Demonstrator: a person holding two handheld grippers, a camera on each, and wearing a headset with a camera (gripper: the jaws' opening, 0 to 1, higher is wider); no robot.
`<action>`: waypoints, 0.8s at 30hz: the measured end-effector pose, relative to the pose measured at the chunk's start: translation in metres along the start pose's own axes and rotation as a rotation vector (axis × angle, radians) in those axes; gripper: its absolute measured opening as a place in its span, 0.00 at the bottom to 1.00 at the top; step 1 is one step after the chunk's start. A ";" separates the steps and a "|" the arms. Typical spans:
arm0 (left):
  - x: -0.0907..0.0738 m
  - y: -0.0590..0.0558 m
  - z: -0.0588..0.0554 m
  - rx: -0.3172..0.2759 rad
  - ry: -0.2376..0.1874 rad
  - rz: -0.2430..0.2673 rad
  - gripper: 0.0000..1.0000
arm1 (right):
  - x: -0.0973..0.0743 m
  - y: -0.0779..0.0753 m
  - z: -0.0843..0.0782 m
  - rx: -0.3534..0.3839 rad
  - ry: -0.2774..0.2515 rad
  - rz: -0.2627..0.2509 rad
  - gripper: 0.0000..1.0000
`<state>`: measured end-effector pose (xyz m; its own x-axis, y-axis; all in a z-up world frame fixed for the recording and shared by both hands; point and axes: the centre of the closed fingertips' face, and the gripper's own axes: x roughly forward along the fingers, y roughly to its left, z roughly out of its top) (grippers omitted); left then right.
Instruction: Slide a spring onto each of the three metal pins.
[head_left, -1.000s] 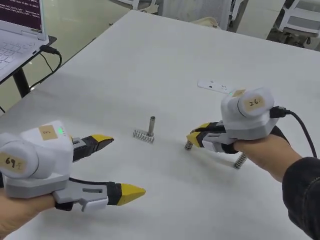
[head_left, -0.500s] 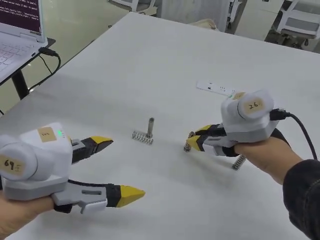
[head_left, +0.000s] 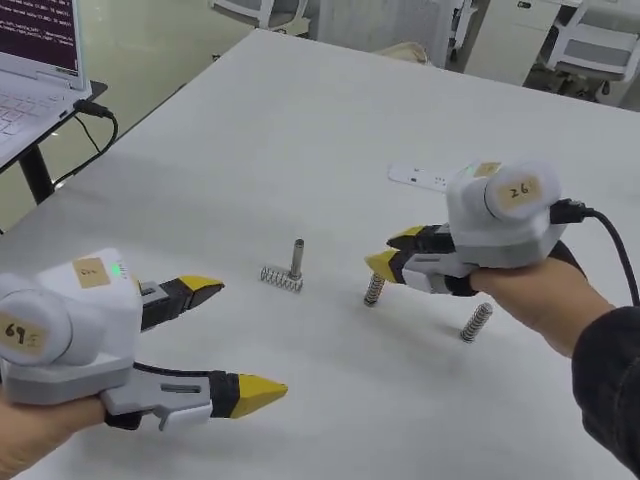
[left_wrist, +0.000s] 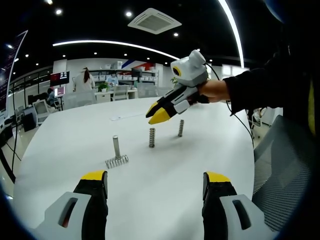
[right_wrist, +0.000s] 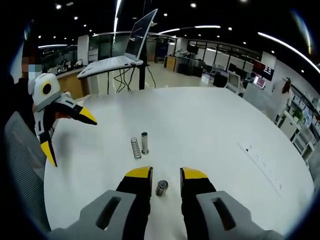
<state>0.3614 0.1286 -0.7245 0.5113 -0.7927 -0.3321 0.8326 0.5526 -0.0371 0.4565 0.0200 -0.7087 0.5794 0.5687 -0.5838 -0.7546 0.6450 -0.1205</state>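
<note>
Right gripper (head_left: 392, 251) lifted clear of sprung pin (head_left: 374, 289).
I read tags (head_left: 518, 191) "26" on it, "69" on left gripper (head_left: 245, 336); both sets of fingers spread, holding nothing.

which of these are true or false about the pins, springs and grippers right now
1. Two pins already carry springs: the middle pin and the right pin. True.
2. The loose spring stands upright. False: it lies on its side beside the bare pin.
3. The left gripper is shut on a spring. False: it is open and holds nothing.
4. The right gripper hovers over the middle pin, jaws apart. True.
</note>
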 end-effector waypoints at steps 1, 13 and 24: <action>0.000 0.000 0.000 0.000 -0.001 0.001 0.75 | 0.001 0.001 0.003 -0.005 -0.006 0.004 0.20; -0.003 0.002 0.000 -0.001 -0.003 0.011 0.75 | 0.014 0.029 0.020 -0.064 -0.013 0.059 0.21; -0.005 0.004 -0.002 -0.005 -0.006 0.016 0.74 | 0.037 0.059 0.020 -0.122 0.025 0.122 0.21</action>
<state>0.3621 0.1350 -0.7249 0.5257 -0.7854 -0.3268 0.8233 0.5664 -0.0367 0.4398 0.0895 -0.7217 0.4747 0.6252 -0.6195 -0.8515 0.5044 -0.1435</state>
